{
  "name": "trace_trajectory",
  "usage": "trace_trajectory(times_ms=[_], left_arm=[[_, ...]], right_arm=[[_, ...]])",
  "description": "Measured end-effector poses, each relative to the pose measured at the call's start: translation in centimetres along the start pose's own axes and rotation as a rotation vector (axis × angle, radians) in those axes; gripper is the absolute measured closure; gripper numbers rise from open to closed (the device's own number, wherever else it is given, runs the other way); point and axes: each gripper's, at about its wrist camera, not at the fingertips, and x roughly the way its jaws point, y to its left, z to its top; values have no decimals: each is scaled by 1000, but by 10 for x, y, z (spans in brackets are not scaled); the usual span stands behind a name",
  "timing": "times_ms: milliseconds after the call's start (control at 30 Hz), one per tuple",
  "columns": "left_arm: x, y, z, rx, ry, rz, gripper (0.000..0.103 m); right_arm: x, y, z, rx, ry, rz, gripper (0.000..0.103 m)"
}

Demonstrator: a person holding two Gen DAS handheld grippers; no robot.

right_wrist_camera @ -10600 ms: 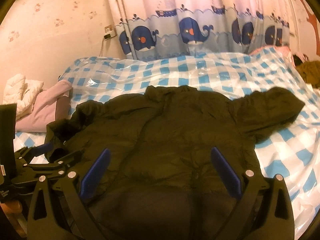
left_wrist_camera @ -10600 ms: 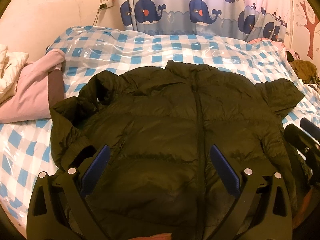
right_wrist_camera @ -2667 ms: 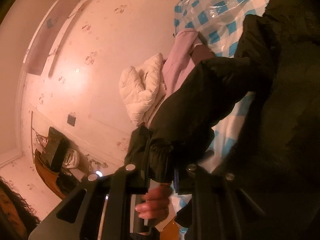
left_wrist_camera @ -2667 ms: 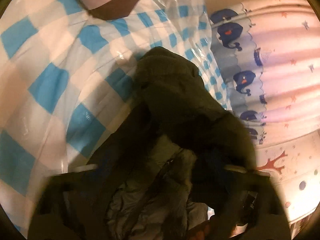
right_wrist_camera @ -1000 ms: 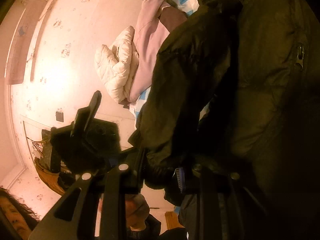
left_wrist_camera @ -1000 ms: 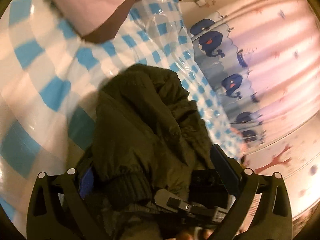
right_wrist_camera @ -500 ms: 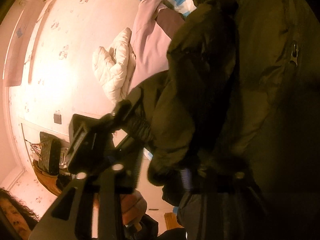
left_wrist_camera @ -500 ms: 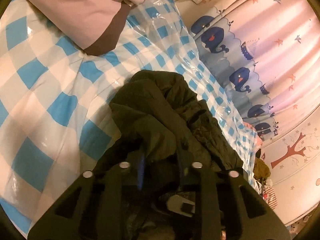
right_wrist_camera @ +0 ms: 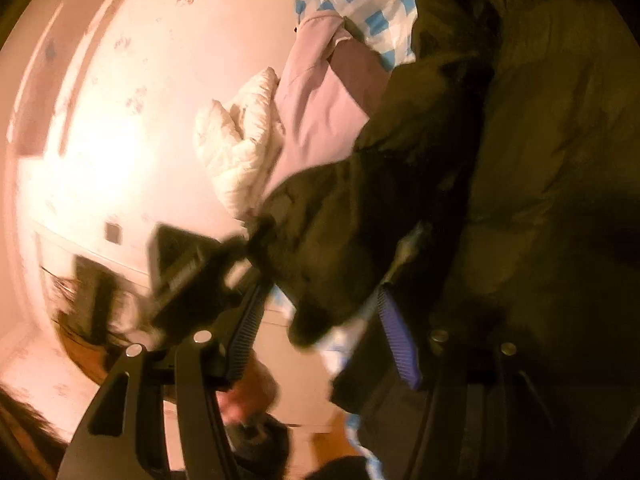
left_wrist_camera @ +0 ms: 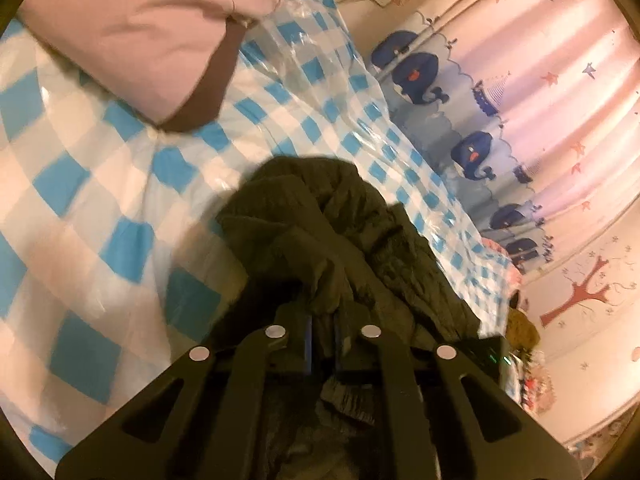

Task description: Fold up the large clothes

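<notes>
A dark olive puffer jacket (left_wrist_camera: 344,232) lies bunched on the blue-and-white checked bed cover (left_wrist_camera: 104,248). My left gripper (left_wrist_camera: 322,328) is shut on a fold of the jacket's sleeve, close above the bed. In the right wrist view the jacket (right_wrist_camera: 540,168) fills the right side. My right gripper (right_wrist_camera: 316,332) is open, its blue pads (right_wrist_camera: 396,340) apart, with the sleeve's cuff end (right_wrist_camera: 320,296) hanging between them. The left gripper (right_wrist_camera: 224,268) shows there too, blurred, pinching the sleeve.
A pink garment (left_wrist_camera: 132,36) lies at the bed's far left, with a white quilted item (right_wrist_camera: 236,148) beside it. A whale-print curtain (left_wrist_camera: 500,92) hangs behind the bed. The wall (right_wrist_camera: 100,120) stands at the left.
My right gripper has opened and let go of the sleeve. My left gripper stays shut on the sleeve and has shifted slightly; both views are blurred by motion.
</notes>
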Motion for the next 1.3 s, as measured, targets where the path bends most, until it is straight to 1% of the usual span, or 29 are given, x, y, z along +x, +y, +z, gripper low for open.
trace_trajectory(times_ms=[33,67,100,133,200,233,267,300,333,400,500,567,600,633,700,733,767,800,833,867,900,967,1000,1033,1067,1100,1167,1200,1300], left_arm=[[-1,-2,4,8,-18,8,98],[-4,-6,11,26,-43,29,98],[-6,-11,17,46,-66,50,98],[-10,-22,28,90,-97,73,99],[-17,-44,45,157,-144,93,99],[-21,-66,59,214,-182,105,99],[-23,-85,70,263,-205,103,99],[-24,-106,80,310,-224,110,99],[-24,-124,88,346,-237,112,99],[-16,-175,102,437,-249,106,99],[6,-247,105,540,-226,67,99],[27,-294,93,618,-186,36,99],[42,-319,82,662,-153,14,99],[54,-337,72,696,-127,0,99],[98,-381,39,769,-13,-59,99],[114,-392,25,786,40,-85,98],[144,-410,2,821,139,-121,98],[164,-420,-15,844,194,-123,98],[198,-431,-37,872,322,-108,96],[221,-433,-53,898,424,-80,95],[244,-435,-69,933,499,-21,94],[275,-431,-89,1004,595,104,93],[281,-430,-92,1030,586,144,92],[284,-428,-90,1036,578,172,89],[284,-426,-87,1020,586,170,84],[284,-424,-80,1006,595,185,79],[289,-426,-72,1021,618,232,42],[289,-426,-68,1036,629,240,39],[288,-442,-62,1036,629,232,35]], right_arm=[[-9,5,-1,-31,-5,-47,43],[-19,11,-2,-67,-11,-101,37],[-30,18,-4,-128,-20,-180,35],[-35,23,-10,-176,-22,-236,35],[-54,31,-16,-259,-21,-350,35],[-71,35,-20,-312,-32,-436,35],[-85,37,-24,-349,-40,-502,35],[-99,37,-28,-372,-51,-549,35],[-117,36,-31,-386,-73,-590,35],[-155,29,-34,-382,-123,-662,35],[-210,13,-36,-329,-215,-694,35],[-246,3,-38,-276,-293,-683,35],[-261,-1,-39,-261,-324,-674,35],[-278,-6,-42,-241,-374,-661,35],[-305,-17,-51,-202,-469,-633,34],[-316,-24,-54,-165,-515,-634,26],[-323,-28,-54,-132,-528,-665,24],[-325,-28,-51,-127,-529,-682,24],[-330,-28,-50,-139,-549,-705,24],[-338,-27,-49,-149,-575,-717,23],[-345,-27,-48,-157,-592,-722,22],[-353,-26,-42,-170,-605,-737,21],[-357,-25,-37,-185,-606,-737,21],[-364,-26,-34,-195,-606,-729,19],[-366,-26,-27,-201,-609,-736,18],[-364,-24,-20,-214,-607,-759,18],[-356,-18,-6,-265,-578,-802,18],[-350,-15,0,-287,-565,-809,18],[-317,4,25,-392,-511,-865,18]])
